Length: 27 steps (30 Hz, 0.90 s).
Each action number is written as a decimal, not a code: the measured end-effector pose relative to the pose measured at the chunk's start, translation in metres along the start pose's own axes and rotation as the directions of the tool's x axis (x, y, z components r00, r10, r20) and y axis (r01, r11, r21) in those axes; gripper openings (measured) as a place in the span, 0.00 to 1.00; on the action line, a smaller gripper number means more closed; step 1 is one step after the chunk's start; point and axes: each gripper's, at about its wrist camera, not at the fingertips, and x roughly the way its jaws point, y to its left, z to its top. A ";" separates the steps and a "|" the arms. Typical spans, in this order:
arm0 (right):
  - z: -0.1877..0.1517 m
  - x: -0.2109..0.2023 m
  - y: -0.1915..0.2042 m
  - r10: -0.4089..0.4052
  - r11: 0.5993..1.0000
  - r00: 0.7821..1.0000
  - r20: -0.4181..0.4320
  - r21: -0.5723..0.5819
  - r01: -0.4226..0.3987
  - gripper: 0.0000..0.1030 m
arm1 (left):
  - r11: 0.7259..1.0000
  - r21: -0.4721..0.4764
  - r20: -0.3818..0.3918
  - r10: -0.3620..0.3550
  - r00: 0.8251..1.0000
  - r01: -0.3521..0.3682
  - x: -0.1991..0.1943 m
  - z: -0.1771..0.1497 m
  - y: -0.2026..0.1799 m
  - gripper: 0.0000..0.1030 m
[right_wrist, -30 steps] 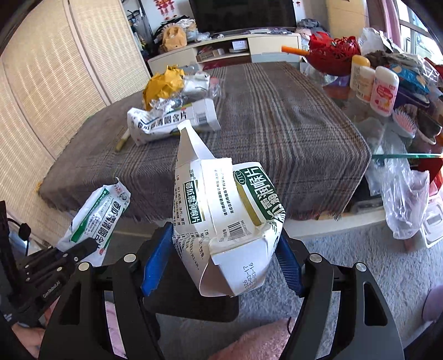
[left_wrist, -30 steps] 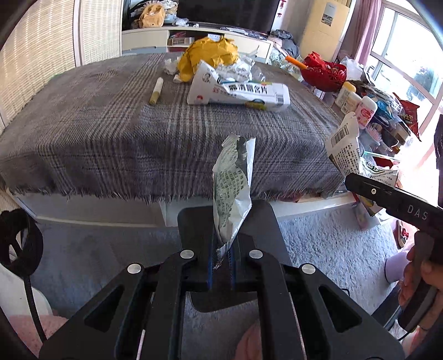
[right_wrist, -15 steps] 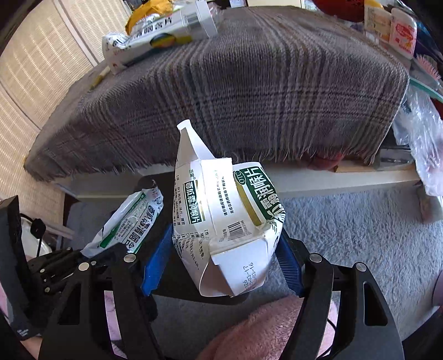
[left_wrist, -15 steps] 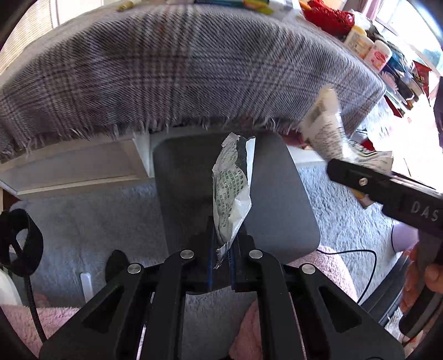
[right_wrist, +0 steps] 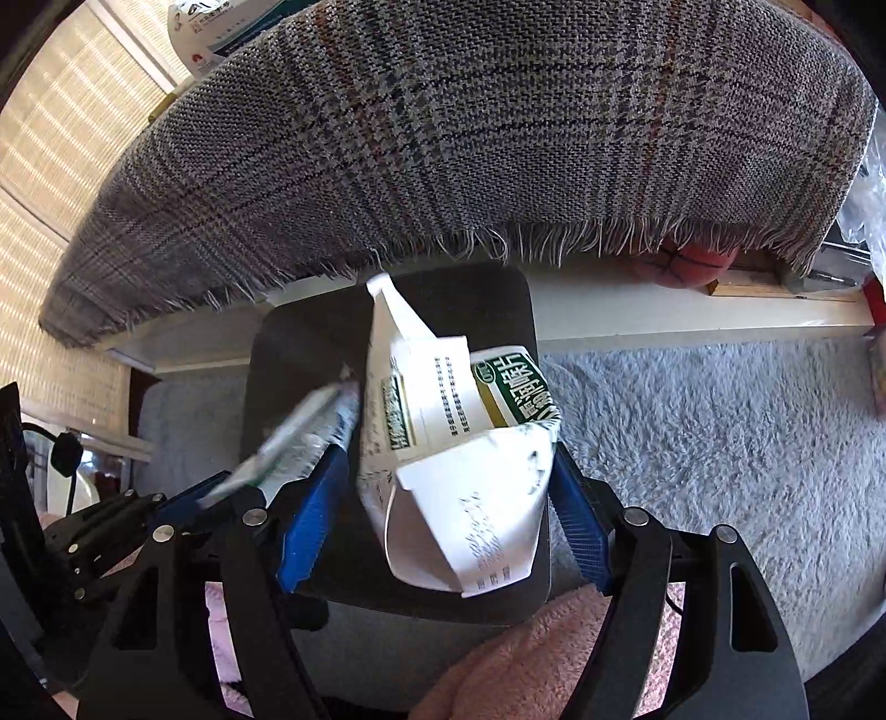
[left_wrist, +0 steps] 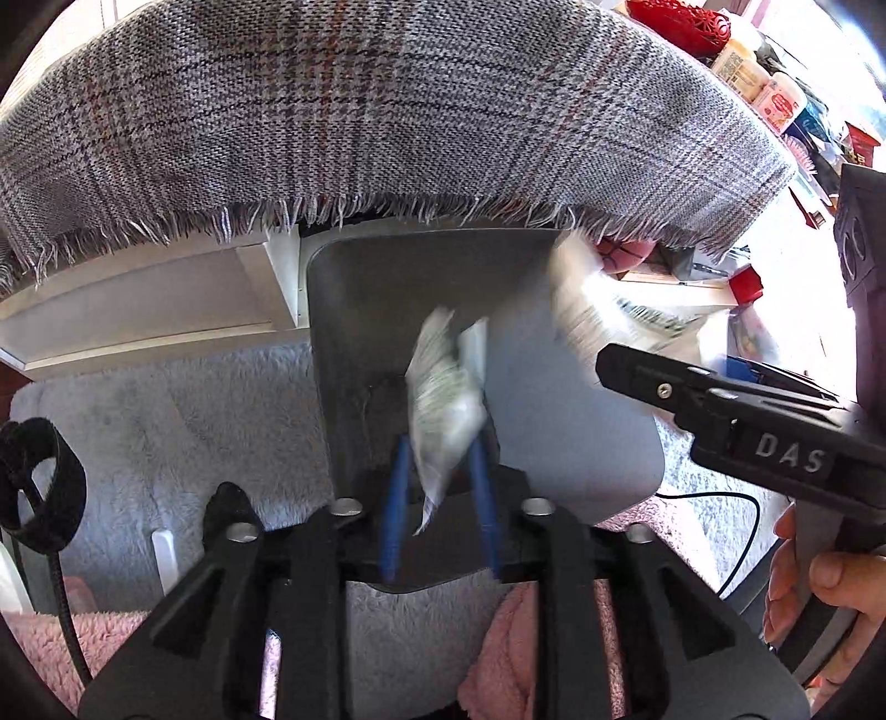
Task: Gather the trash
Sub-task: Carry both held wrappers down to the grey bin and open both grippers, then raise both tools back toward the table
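Observation:
A dark grey bin (left_wrist: 387,310) stands on the floor below the table's edge; it also shows in the right wrist view (right_wrist: 310,354). My left gripper (left_wrist: 440,476) is over the bin with its blue pads apart. A blurred silver wrapper (left_wrist: 446,410) sits loose between them, slipping down; it shows blurred in the right wrist view (right_wrist: 293,437) too. My right gripper (right_wrist: 448,487) is over the bin as well, and a crumpled white and green carton (right_wrist: 459,443) sits between its blue pads; the carton shows blurred in the left wrist view (left_wrist: 592,310).
The table with its plaid cloth (left_wrist: 387,111) overhangs the bin's far side. A shaggy grey rug (right_wrist: 720,443) covers the floor. Bottles and clutter (left_wrist: 775,99) stand to the right. A white packet (right_wrist: 221,27) lies on the table's far part.
Both grippers dropped lower over the bin. The left jaws opened and the wrapper slipped downward. The carton has tilted between the right pads.

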 end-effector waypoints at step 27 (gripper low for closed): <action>0.045 -0.088 -0.008 -0.047 0.999 0.980 0.194 0.028 0.042 0.97 | 0.995 -0.091 0.114 0.056 0.992 -0.045 -0.069 0.024 0.034 0.90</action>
